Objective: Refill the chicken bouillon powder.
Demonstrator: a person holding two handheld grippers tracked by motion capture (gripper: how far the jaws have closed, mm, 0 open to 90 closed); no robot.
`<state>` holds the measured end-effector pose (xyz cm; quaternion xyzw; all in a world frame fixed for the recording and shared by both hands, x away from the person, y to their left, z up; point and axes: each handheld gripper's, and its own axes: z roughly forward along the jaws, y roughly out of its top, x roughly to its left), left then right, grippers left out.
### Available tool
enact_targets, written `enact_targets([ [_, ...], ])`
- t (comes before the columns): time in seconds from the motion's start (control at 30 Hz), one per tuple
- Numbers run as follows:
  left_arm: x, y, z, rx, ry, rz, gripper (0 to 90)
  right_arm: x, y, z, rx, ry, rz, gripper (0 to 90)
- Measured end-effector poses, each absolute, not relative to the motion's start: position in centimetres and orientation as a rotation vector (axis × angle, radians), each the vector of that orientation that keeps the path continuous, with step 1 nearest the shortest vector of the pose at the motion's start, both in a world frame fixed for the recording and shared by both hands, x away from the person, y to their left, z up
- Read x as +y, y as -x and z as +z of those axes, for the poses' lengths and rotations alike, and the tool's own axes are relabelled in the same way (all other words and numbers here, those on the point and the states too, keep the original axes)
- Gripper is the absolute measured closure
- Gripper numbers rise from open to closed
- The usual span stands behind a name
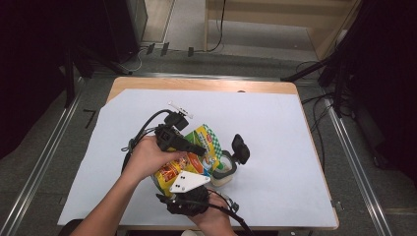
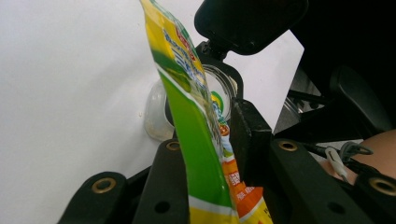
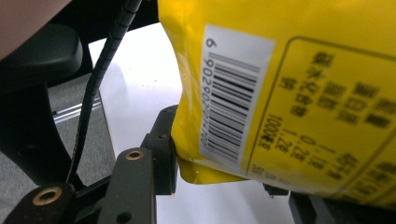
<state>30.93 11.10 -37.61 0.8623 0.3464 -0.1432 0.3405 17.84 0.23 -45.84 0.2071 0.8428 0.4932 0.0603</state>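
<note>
Both hand-held grippers pinching pouch (image 1: 189, 160): left hand-held gripper (image 1: 199, 149) gripping top, right hand-held gripper (image 1: 189, 189) clamping bottom. Pouch tilting over open jar (image 1: 227, 167) on counter (image 1: 275, 128); pouring apparently under way, unfinished.

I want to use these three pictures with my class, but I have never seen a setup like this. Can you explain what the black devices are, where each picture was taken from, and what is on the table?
A person holds a hand-held claw in each hand: the left claw and the right claw. The high view looks down on a table under a white sheet. The other two pictures come from cameras riding on each claw, looking along its black jaws. Both claws grip one yellow and green pouch: the left one pinches its thin edge, the right one holds its barcode side. Beside it stands a clear jar with a black flip lid open.
</note>
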Motion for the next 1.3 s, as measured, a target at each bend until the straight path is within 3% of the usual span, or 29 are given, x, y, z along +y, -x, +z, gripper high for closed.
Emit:
enact_targets([
  [0.23, 11.3, -30.7, -37.2, 0.899, -2.212, -0.398, 69.1, -0.4, -18.4, -45.4, 2.509, -0.754, 1.568, 58.0],
  [0.4, 11.6, -30.3, -36.5, 0.902, -2.217, -0.368, 67.9, -1.0, -18.7, -45.1, 2.492, -0.777, 1.613, 58.4],
  [0.63, 11.1, -30.1, -36.4, 0.934, -2.275, -0.319, 80.9, -0.7, -18.6, -45.1, 2.514, -0.768, 1.612, 57.7],
  [0.9, 11.2, -30.3, -36.4, 0.943, -2.252, -0.285, 82.7, -0.6, -18.9, -45.1, 2.560, -0.657, 1.605, 48.7],
  [1.0, 11.2, -30.3, -36.3, 0.933, -2.250, -0.279, 83.5, -0.4, -18.9, -45.2, 2.569, -0.626, 1.565, 50.6],
  [1.1, 11.1, -30.4, -36.4, 0.945, -2.241, -0.310, 85.3, -0.4, -18.8, -45.1, 2.558, -0.618, 1.535, 61.0],
  [1.3, 11.0, -30.5, -36.2, 0.940, -2.240, -0.303, 82.9, -0.4, -18.9, -45.0, 2.542, -0.659, 1.553, 61.5],
])
